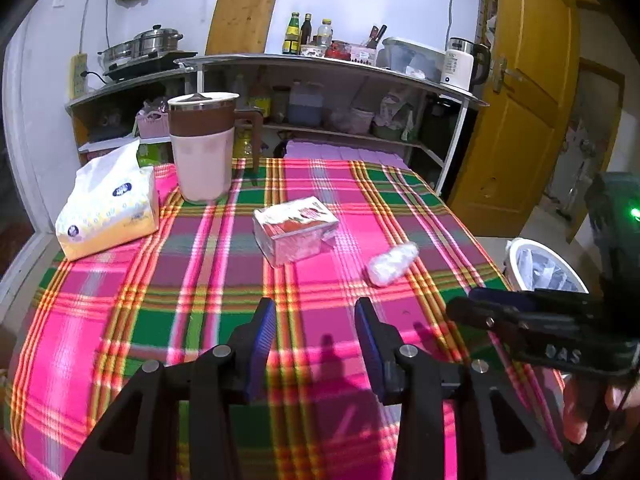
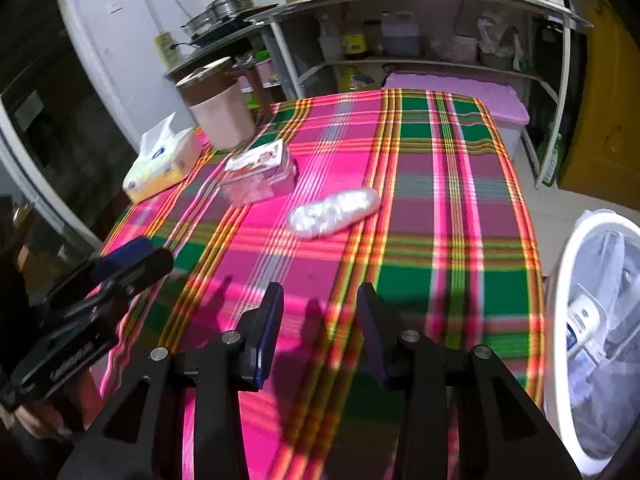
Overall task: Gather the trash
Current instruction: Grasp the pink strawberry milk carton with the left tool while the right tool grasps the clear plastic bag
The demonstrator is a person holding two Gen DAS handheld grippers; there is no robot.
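A crumpled clear plastic wrapper (image 1: 392, 263) lies on the plaid tablecloth (image 1: 200, 280); it also shows in the right wrist view (image 2: 334, 213). A pink carton box (image 1: 295, 229) lies further back, also in the right wrist view (image 2: 258, 172). My left gripper (image 1: 316, 320) is open and empty above the cloth, short of the box. My right gripper (image 2: 320, 312) is open and empty, short of the wrapper. A white trash bin (image 2: 576, 320) lined with a bag stands off the table's right edge and holds some white packaging (image 2: 584, 320).
A tissue pack (image 1: 106, 210) and a pink-and-brown jug (image 1: 202, 146) stand at the table's back left. Metal shelves (image 1: 320, 68) with bottles and pots stand behind. A yellow door (image 1: 520, 100) is at the right. The bin also shows in the left wrist view (image 1: 532, 248).
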